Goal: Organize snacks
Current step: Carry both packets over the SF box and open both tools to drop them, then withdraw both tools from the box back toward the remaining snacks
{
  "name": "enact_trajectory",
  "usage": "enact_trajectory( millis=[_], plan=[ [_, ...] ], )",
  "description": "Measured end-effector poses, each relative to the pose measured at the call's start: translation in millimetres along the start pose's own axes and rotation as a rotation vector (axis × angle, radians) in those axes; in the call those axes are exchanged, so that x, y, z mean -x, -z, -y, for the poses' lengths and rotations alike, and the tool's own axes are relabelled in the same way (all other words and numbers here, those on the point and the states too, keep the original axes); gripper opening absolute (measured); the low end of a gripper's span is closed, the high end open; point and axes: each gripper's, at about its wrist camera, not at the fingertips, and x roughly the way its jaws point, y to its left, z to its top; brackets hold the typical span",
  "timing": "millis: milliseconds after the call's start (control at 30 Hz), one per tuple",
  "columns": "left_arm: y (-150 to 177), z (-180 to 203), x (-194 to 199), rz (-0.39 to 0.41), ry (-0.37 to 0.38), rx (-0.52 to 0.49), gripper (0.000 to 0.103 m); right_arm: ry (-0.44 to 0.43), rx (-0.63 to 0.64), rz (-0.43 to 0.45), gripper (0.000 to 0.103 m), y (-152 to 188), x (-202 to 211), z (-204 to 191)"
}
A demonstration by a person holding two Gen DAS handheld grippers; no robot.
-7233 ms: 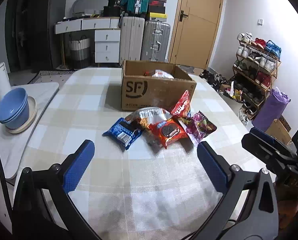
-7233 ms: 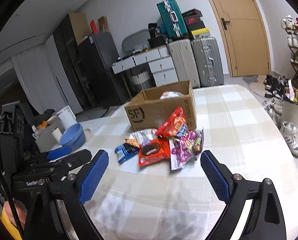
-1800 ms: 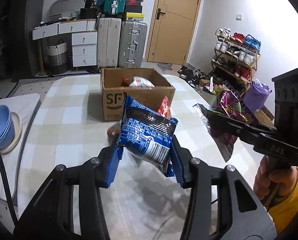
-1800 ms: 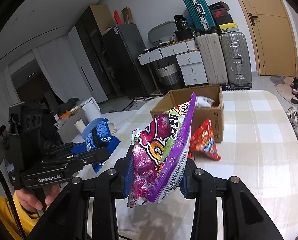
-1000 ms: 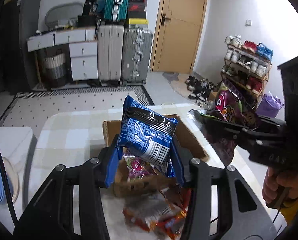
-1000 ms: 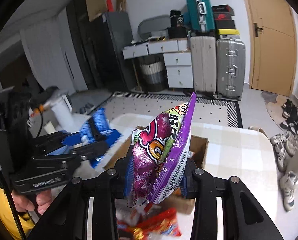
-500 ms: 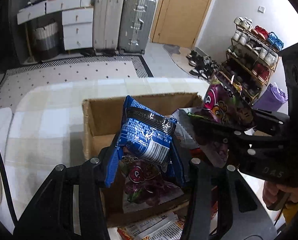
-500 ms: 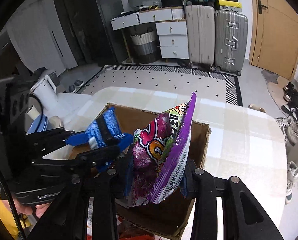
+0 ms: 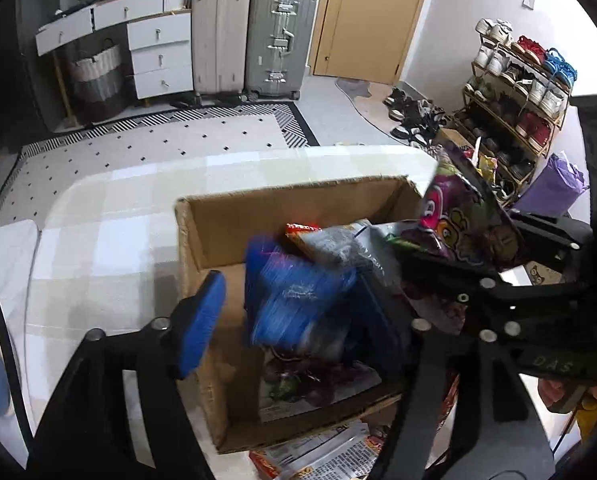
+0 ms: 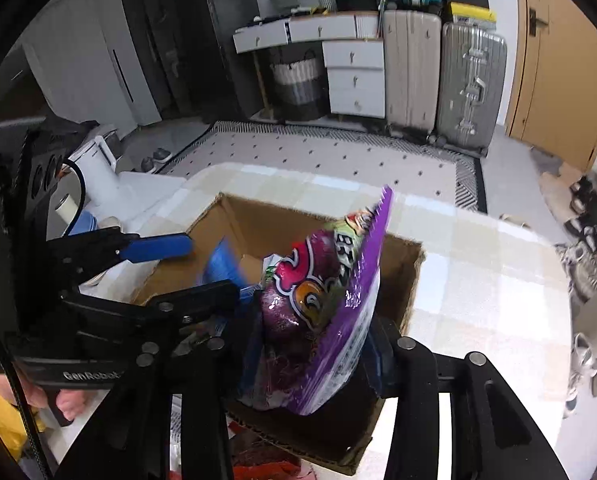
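Over the box (image 9: 202, 236), the left gripper (image 9: 290, 300) is opening, its light, crinkly blue bag (image 9: 298, 304) dropping free, while the right gripper (image 10: 314, 344), also opening, barely pinches the slippery purple bag (image 10: 330, 308) by its lower edge.

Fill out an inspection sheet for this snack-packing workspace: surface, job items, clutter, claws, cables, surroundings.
Surface: checked tablecloth.
Job's things: open cardboard box holding packets; blue packet blurred, over the box; purple packet above the box; more packets on the table by the box's near side.
Clutter: white kettle.
Grippers: left claw opening, pads off the blue packet; right claw opening, purple packet between its pads.
Cables: black cable at the left claw.
Surroundings: suitcases, shoe rack, door.
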Motion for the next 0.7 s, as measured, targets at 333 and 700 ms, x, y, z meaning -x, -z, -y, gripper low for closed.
enact_trajectory(
  millis=[333,700],
  plan=[
    [1.6,-26.2,28.8,0.032,0.021,0.044,0.071,0.018,0.021,0.017,0.054,1.3,6.7,-3.6],
    [26.3,-19.1,81.7,0.088,0.037,0.026,0.075,0.016,0.007,0.107,0.059,10.6,46.2,-11.3]
  ],
)
